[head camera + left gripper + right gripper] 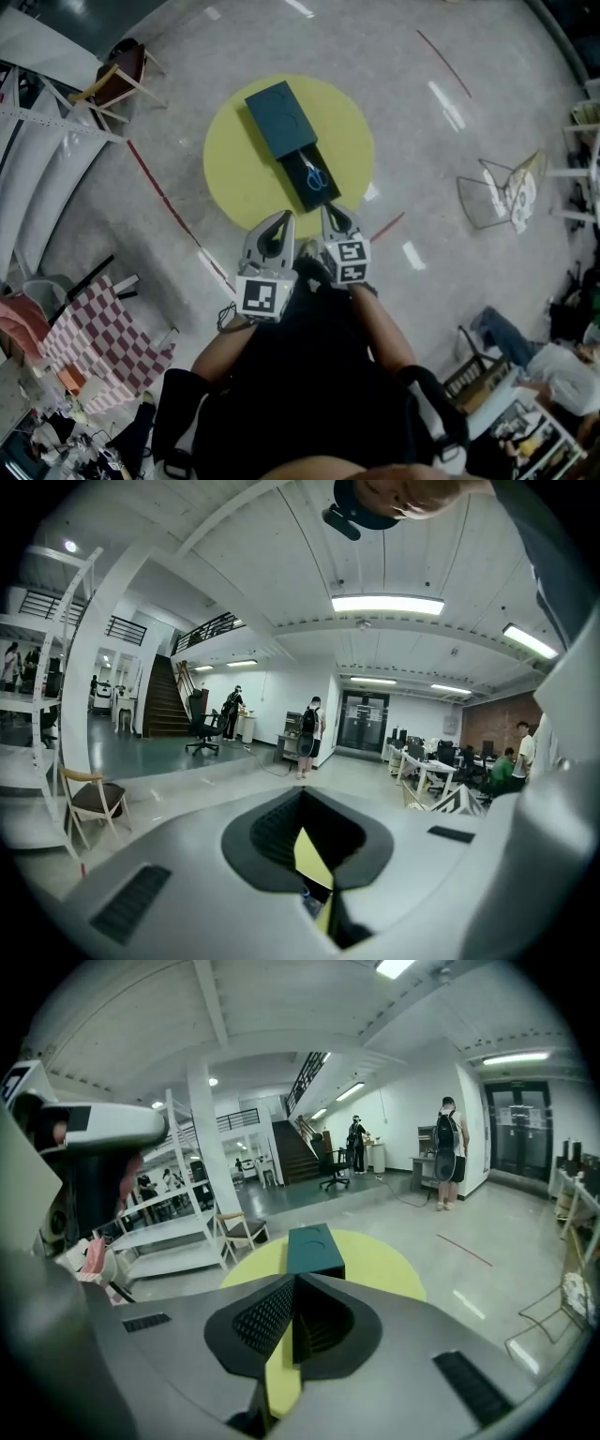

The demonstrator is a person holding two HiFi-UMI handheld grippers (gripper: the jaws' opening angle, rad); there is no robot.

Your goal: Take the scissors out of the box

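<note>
Centrally, a round yellow counter (234, 178) stands on the grey floor (441, 56). A dark teal box (277, 117) lies on it, its drawer (298, 167) slid out toward the person. The left gripper (285, 217) and the right gripper (330, 212) hang side by side at the counter's near edge, each with jaws clenched together on nothing. Blue-handled scissors (317, 178) lie in the open drawer, untouched.
</note>
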